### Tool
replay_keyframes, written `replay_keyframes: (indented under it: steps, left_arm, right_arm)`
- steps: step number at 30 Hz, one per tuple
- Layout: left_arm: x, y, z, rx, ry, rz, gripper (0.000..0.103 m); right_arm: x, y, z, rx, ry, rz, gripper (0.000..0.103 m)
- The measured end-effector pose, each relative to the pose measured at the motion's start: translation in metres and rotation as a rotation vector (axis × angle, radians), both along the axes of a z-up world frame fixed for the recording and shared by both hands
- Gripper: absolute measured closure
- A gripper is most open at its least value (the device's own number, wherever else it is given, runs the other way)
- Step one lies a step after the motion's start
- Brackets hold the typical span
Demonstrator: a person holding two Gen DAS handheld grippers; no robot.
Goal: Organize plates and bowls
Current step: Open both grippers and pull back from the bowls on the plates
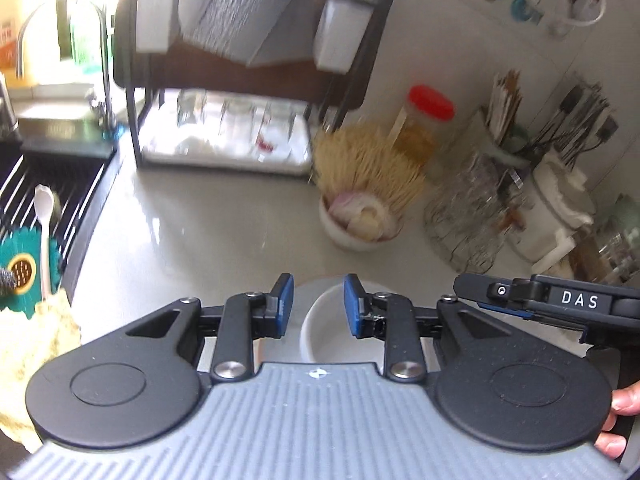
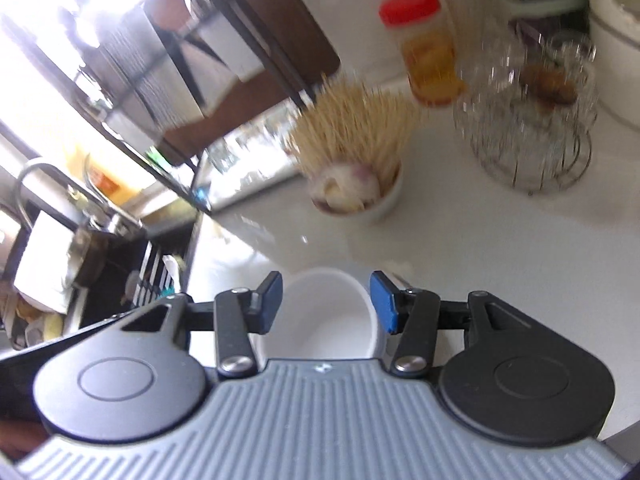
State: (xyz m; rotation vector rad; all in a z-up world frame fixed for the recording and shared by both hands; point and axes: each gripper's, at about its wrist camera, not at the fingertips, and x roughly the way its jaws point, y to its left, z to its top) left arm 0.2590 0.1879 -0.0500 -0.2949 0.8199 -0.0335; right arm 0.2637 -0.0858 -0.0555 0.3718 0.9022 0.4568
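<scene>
Both tools stood released: the left tool (image 1: 318, 304) and right tool (image 2: 324, 300) hung above the small round white ceramic bowl (image 2: 326, 316) on the worktop (image 1: 208, 216). The step looked like a bowl just set down; the next move called for fetching another dish.

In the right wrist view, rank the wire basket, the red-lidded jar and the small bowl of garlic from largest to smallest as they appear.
1. wire basket
2. red-lidded jar and small bowl of garlic: they look about alike, so no order between them.
</scene>
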Motion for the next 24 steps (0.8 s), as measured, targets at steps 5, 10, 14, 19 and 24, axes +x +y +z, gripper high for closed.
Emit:
replay_keyframes:
  steps: [5,10,14,19,24]
  left_arm:
    - [-0.013,-0.002,0.032,-0.011,-0.076,0.021,0.071]
    - [-0.036,-0.012,0.059,-0.038,-0.137,0.017,0.071]
    - [-0.056,-0.027,0.076,-0.023,-0.172,0.019,0.071]
    - [-0.076,-0.048,0.075,-0.018,-0.167,0.035,0.071]
    - [-0.1,-0.069,0.073,-0.007,-0.163,0.054,0.071]
  right_arm:
    - [-0.013,-0.011,0.025,-0.007,-0.117,0.004,0.051]
    - [-0.029,-0.026,0.046,0.01,-0.19,-0.003,0.051]
    - [-0.046,-0.039,0.06,0.027,-0.246,0.004,0.051]
    - [-0.069,-0.054,0.066,0.026,-0.275,0.042,0.051]
    - [-0.09,-0.063,0.067,0.004,-0.302,0.093,0.051]
